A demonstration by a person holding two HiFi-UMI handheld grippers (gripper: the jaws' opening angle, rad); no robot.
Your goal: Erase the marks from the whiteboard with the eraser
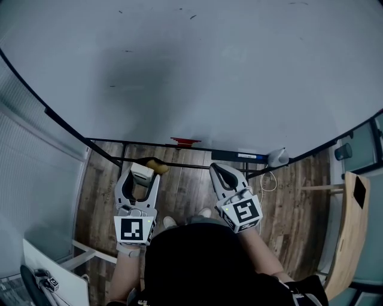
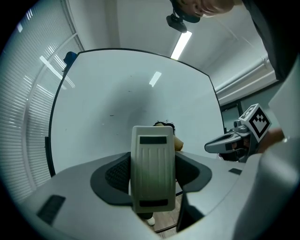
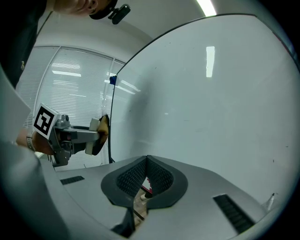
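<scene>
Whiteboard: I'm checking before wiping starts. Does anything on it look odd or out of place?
Nothing is askew or damaged. The whiteboard only shows a faint grey patch left of centre, and a few tiny dark marks towards the head view's top edge. The eraser sits clamped in the left tongs.

White whiteboard (image 1: 227, 66) with faint dark flecks, pale beige ribbed eraser (image 2: 153, 168), brown wood-grain floor (image 1: 185, 191)
</scene>
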